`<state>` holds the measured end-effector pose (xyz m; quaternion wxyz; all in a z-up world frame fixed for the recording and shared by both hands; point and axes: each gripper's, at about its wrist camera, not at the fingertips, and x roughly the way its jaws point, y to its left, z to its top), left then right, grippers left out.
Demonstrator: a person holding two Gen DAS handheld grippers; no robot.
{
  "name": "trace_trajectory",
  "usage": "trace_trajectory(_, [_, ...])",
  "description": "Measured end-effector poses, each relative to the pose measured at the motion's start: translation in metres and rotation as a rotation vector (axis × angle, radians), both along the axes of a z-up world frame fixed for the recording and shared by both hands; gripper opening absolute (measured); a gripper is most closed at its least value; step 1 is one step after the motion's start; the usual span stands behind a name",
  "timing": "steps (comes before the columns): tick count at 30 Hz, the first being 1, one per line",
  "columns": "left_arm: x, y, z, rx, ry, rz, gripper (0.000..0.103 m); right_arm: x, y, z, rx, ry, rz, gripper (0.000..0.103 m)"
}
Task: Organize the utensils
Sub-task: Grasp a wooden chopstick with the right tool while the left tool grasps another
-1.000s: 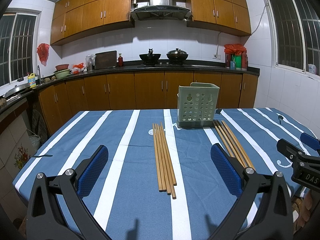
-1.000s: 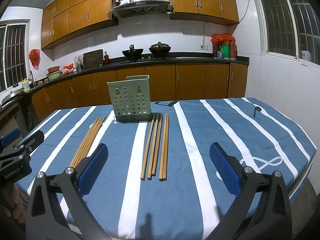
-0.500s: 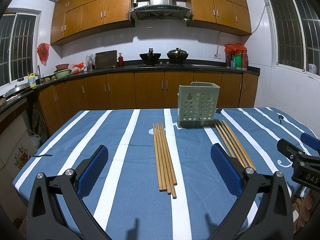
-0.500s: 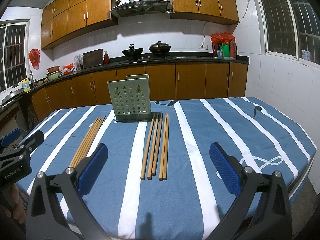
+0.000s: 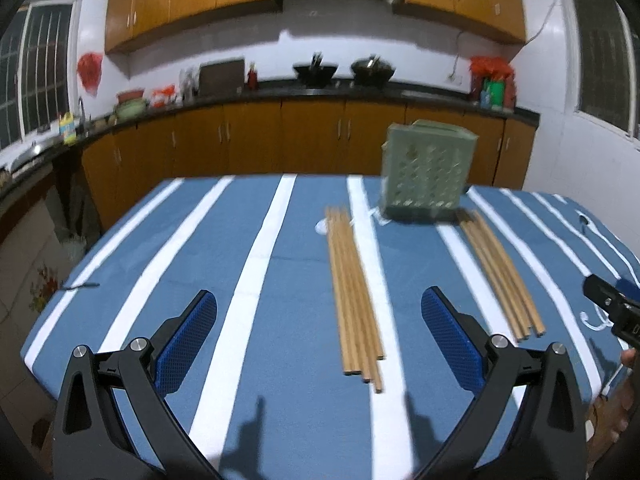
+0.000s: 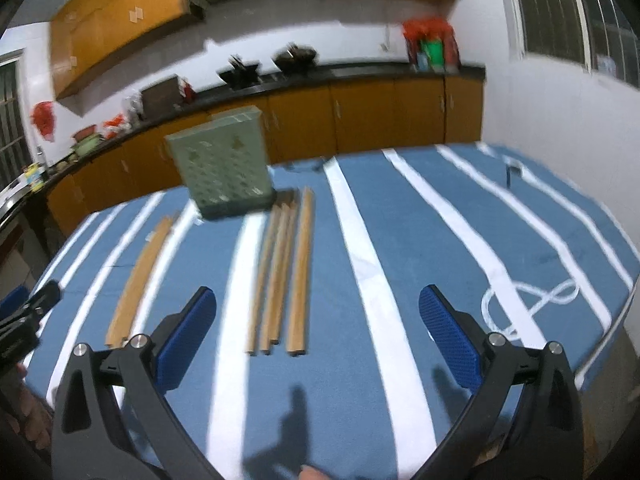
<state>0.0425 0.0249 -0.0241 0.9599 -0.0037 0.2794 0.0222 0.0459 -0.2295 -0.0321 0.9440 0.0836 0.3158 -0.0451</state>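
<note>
Since both bundles of chopsticks, left bundle point(image 5: 354, 296) and right bundle point(image 6: 282, 276), lie flat on the striped tablecloth point(image 5: 248, 280) flanking the green perforated holder point(image 5: 426, 174), each sits within one claw's reach. Left gripper point(image 5: 318, 340) and right gripper point(image 6: 316, 340): jaws spread wide, empty, above the table's near edge, neither touching a stick.

Chopsticks point(image 5: 354, 300): pale wood, matt. Holder point(image 5: 426, 172): green perforated plastic, dull. Worktop point(image 5: 256, 264) cloth: blue-and-white woven fabric, matt. Left claw point(image 5: 318, 338): black plastic, blue textured pads point(image 5: 186, 340), shiny metal screws.
</note>
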Motion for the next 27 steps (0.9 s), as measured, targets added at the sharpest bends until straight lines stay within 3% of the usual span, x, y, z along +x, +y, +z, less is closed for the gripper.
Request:
trace_trajectory(2, [0.014, 0.010, -0.004, -0.007, 0.048, 0.026, 0.101, 0.014, -0.007, -0.007, 0.002, 0.046, -0.023, 0.095])
trace_trajectory(4, [0.025, 0.016, -0.008, -0.008, 0.086, 0.045, 0.098, 0.032, -0.012, -0.015, 0.008, 0.103, -0.023, 0.070])
trace_trajectory(5, [0.030, 0.019, -0.011, -0.007, 0.104, 0.050, 0.090, 0.040, -0.014, -0.019, 0.020, 0.124, -0.017, 0.060])
trace_trajectory(8, [0.048, 0.023, -0.021, -0.007, 0.168, 0.049, 0.075, 0.064, -0.018, -0.029, 0.082, 0.183, 0.013, 0.043])
trace_trajectory(14, [0.066, 0.029, -0.036, -0.028, 0.239, 0.014, 0.062, 0.098, -0.010, -0.043, 0.117, 0.243, 0.068, 0.034])
trace_trajectory(17, [0.071, 0.026, -0.038, -0.047, 0.259, -0.012, 0.057, 0.109, -0.003, -0.052, 0.106, 0.289, 0.093, 0.023])
trace_trajectory(19, [0.078, 0.026, -0.040, -0.065, 0.273, -0.028, 0.054, 0.110, -0.006, -0.051, 0.096, 0.278, 0.088, 0.022])
trace_trajectory(22, [0.087, 0.022, -0.043, -0.079, 0.288, -0.047, 0.050, 0.112, -0.009, -0.050, 0.067, 0.284, 0.071, 0.010])
trace_trajectory(27, [0.091, 0.018, -0.045, -0.090, 0.304, -0.072, 0.042, 0.111, -0.008, -0.048, 0.061, 0.282, 0.077, 0.010])
